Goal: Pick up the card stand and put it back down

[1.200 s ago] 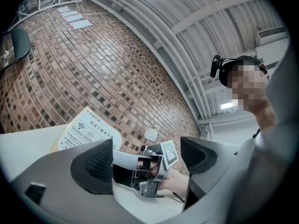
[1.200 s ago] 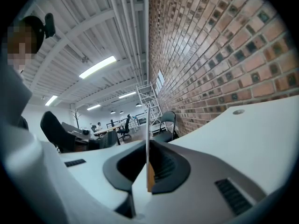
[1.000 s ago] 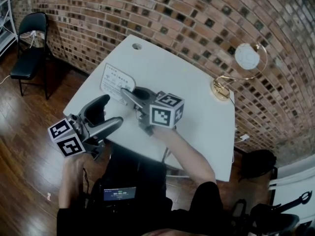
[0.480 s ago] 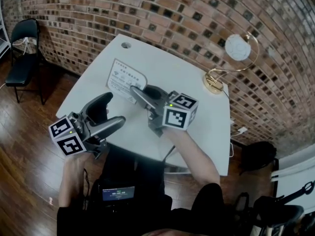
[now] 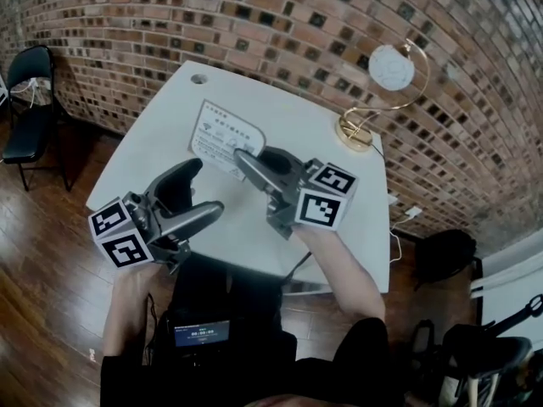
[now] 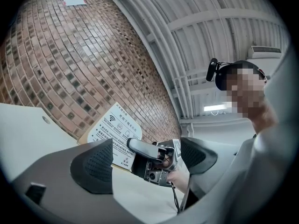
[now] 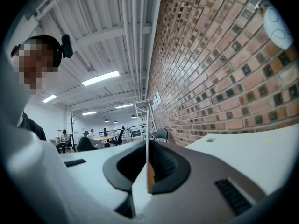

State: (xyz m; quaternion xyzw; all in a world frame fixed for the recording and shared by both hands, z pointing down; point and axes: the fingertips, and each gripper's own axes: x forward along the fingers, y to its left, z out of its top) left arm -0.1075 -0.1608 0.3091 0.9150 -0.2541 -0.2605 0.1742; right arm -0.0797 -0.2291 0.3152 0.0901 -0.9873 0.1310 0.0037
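1. Card stand, a white printed sign with a tan lower edge, is over the left-middle part of the white tabletop.
2. Its near edge is caught by the right gripper, which reaches in from the near side.
3. The right gripper view shows that gripper clenched on the card stand. The thin card stands upright and edge-on between the two pads, which press on it from both sides.
4. No view shows clearly whether the stand's base touches the tabletop or hangs just above it.
5. The left gripper hovers by the near-left edge of the tabletop, near the card stand but not touching it.
6. Its jaws are spread wide and grasp nothing. Its own view looks out between the pads at the right gripper and the sign beyond.
7. A gold wire stand carrying a round white disc sits at the far right corner of the tabletop, well apart from the card stand.
8. A black folding chair stands on the wooden floor at the left, beside the brick wall.
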